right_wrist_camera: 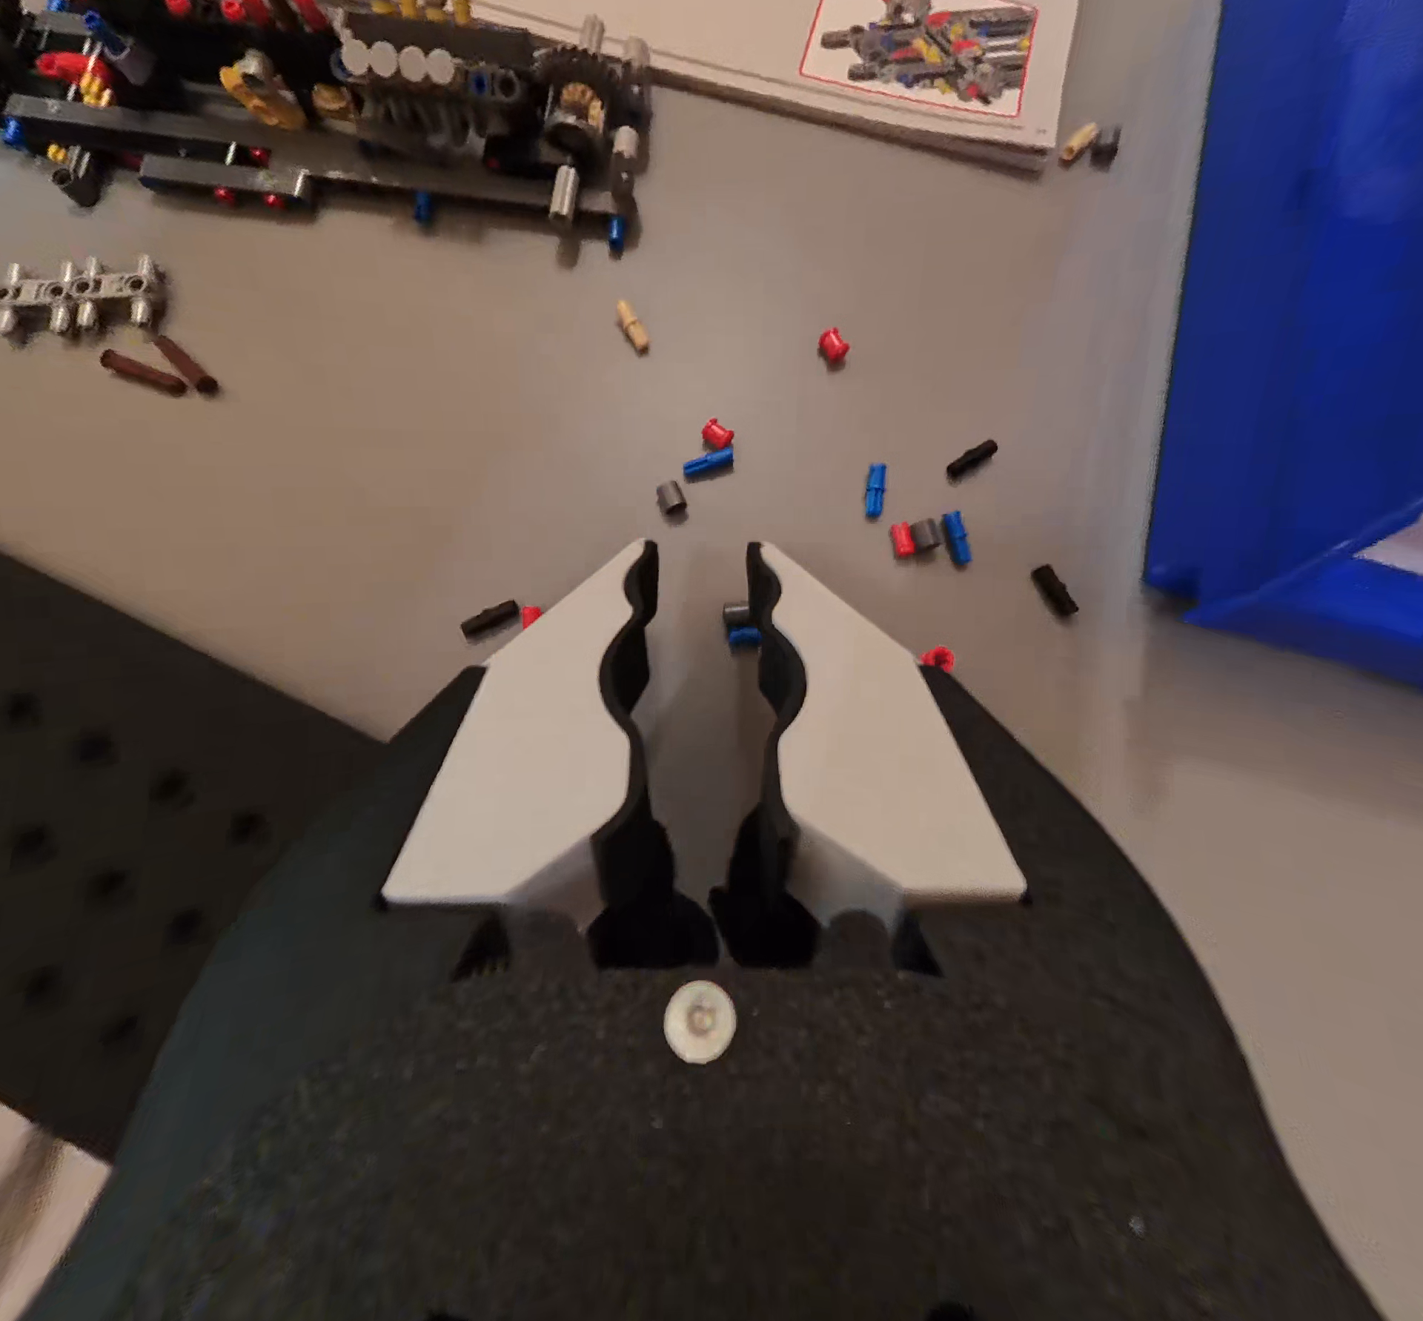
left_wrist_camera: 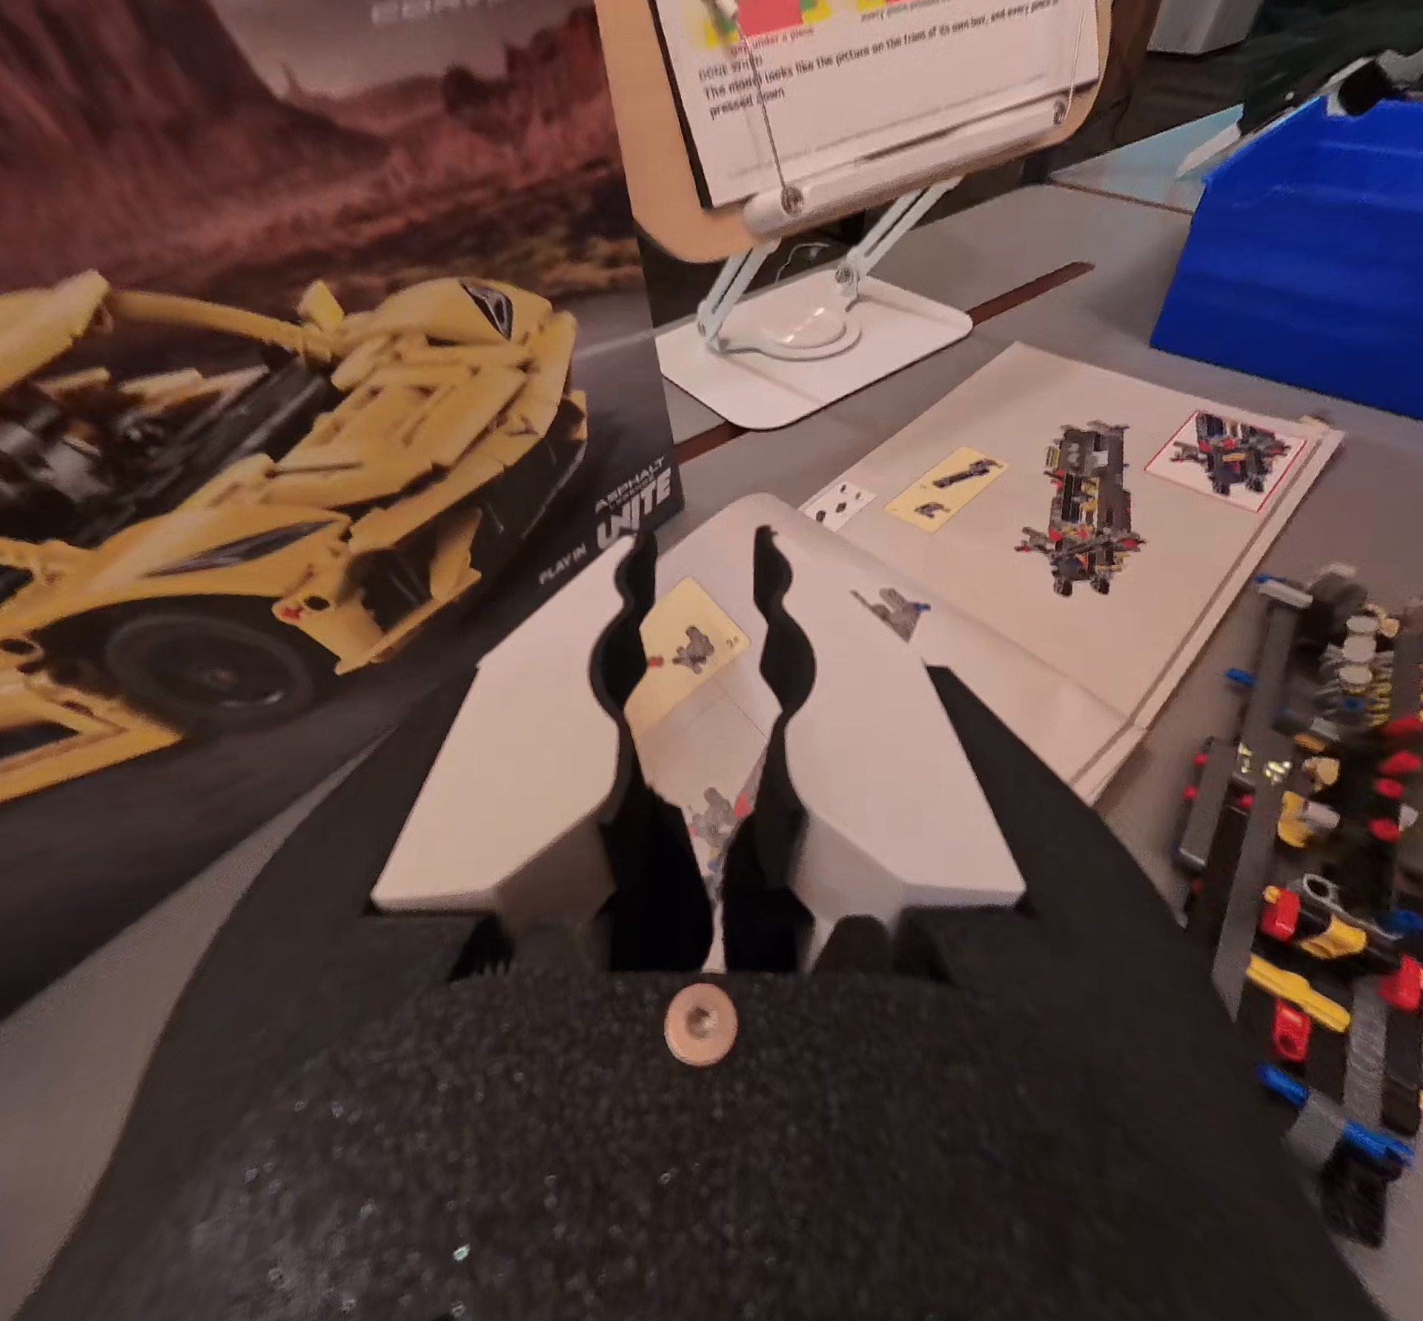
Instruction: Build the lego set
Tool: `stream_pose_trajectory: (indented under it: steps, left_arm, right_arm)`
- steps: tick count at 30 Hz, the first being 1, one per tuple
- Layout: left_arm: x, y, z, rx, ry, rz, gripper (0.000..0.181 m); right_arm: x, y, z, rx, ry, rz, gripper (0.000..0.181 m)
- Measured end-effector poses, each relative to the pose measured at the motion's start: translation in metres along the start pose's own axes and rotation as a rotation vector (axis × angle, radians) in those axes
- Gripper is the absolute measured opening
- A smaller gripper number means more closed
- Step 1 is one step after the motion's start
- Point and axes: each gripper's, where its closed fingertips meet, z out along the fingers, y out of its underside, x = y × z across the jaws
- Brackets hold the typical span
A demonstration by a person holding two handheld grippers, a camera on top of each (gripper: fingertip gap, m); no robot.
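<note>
The part-built lego chassis [right_wrist_camera: 331, 98] lies on the grey table at the upper left of the right wrist view, and at the right edge of the left wrist view [left_wrist_camera: 1309, 860]. My left gripper [left_wrist_camera: 704, 552] is open and empty, raised over the open instruction booklet [left_wrist_camera: 1078, 514]. My right gripper [right_wrist_camera: 702, 552] is open and empty, just above the table among loose pins. A dark grey bush and a blue pin [right_wrist_camera: 741, 625] lie against its right finger. Red, blue and black pins [right_wrist_camera: 924, 537] are scattered ahead of it.
The set's box [left_wrist_camera: 269, 398] with a yellow car picture stands at the left. A sheet on a white stand [left_wrist_camera: 847, 52] is behind the booklet. A blue bin [right_wrist_camera: 1309, 283] stands at the right. A light grey sub-assembly [right_wrist_camera: 77, 294] and two brown axles [right_wrist_camera: 158, 371] lie at the left. Across from one pair of fingers to the other is roughly 40 cm.
</note>
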Motion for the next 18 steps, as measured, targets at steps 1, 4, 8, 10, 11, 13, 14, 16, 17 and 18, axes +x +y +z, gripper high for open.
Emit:
stream_pose_trajectory:
  steps: [1, 4, 8, 10, 11, 13, 14, 16, 17, 18]
  left_arm:
    - [0.005, 0.008, -0.001, 0.001, 0.007, 0.014, 0.023]
    - [0.015, 0.027, -0.004, -0.023, 0.005, 0.127, 0.018]
    - [0.024, 0.027, -0.002, -0.022, 0.016, 0.185, 0.018]
    - [0.031, 0.029, -0.001, -0.027, 0.049, 0.153, 0.018]
    - [0.033, 0.031, 0.000, -0.035, 0.062, 0.142, 0.018]
    - [0.035, 0.033, 0.001, -0.038, 0.070, 0.145, 0.018]
    - [0.036, 0.034, 0.002, -0.043, 0.073, 0.153, 0.018]
    - [0.036, 0.036, 0.003, -0.054, 0.070, 0.164, 0.018]
    - [0.036, 0.036, 0.002, -0.053, 0.069, 0.166, 0.018]
    - [0.036, 0.036, 0.002, -0.052, 0.071, 0.164, 0.018]
  right_arm:
    - [0.001, -0.003, 0.003, 0.016, 0.003, 0.030, 0.021]
    - [0.001, -0.016, 0.016, 0.059, -0.034, 0.129, 0.021]
    - [0.002, -0.020, 0.031, 0.031, -0.072, 0.150, 0.021]
    - [0.004, -0.020, 0.034, 0.027, -0.054, 0.131, 0.020]
    - [0.004, -0.022, 0.035, 0.031, -0.048, 0.124, 0.020]
    - [0.003, -0.022, 0.038, 0.020, -0.045, 0.111, 0.019]
    - [0.002, -0.021, 0.041, 0.008, -0.043, 0.106, 0.019]
    - [0.002, -0.021, 0.044, -0.003, -0.037, 0.089, 0.017]
    - [0.000, -0.020, 0.046, -0.013, -0.042, 0.080, 0.015]
    - [0.001, -0.016, 0.047, -0.038, -0.035, 0.075, 0.012]
